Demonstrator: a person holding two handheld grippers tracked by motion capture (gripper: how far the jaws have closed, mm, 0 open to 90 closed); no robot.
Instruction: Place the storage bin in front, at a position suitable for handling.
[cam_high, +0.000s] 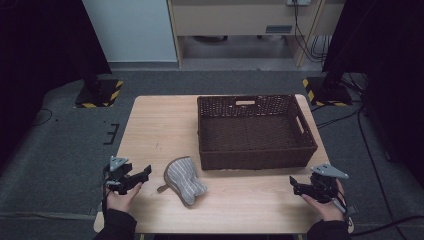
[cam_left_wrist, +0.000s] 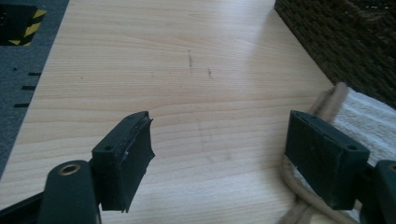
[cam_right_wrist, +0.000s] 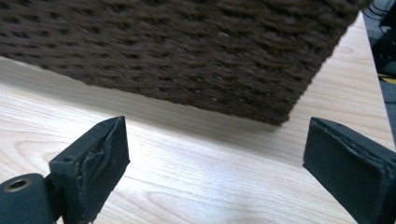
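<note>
Now, left tongs (cam_high: 142, 176): I hold them at the near left corner of the tabletop (cam_high: 160, 125), jaws spread wide, nothing between them.
Left tongs, close look (cam_left_wrist: 219, 154): in the left gripper view, bare wood lies between the two black jaws; the cloth's beige edge passes just beside and under the right-hand jaw, and I cannot tell if it touches.
Right tongs (cam_high: 296, 186): I hold them at the near right corner, also wide open and empty, pointing to the left.
Right tongs, close look (cam_right_wrist: 215, 154): in the right gripper view, only wood is between the jaws, and the basket's near corner stands beyond them.
Striped cloth (cam_high: 184, 179): a grey striped mitt-like piece with beige trim, lying flat on the near part of the tabletop, right of my left tongs, well apart from my right tongs.
Basket (cam_high: 257, 159): dark brown wicker, on the far right part of the tabletop; the cloth lies near its near left corner.
</note>
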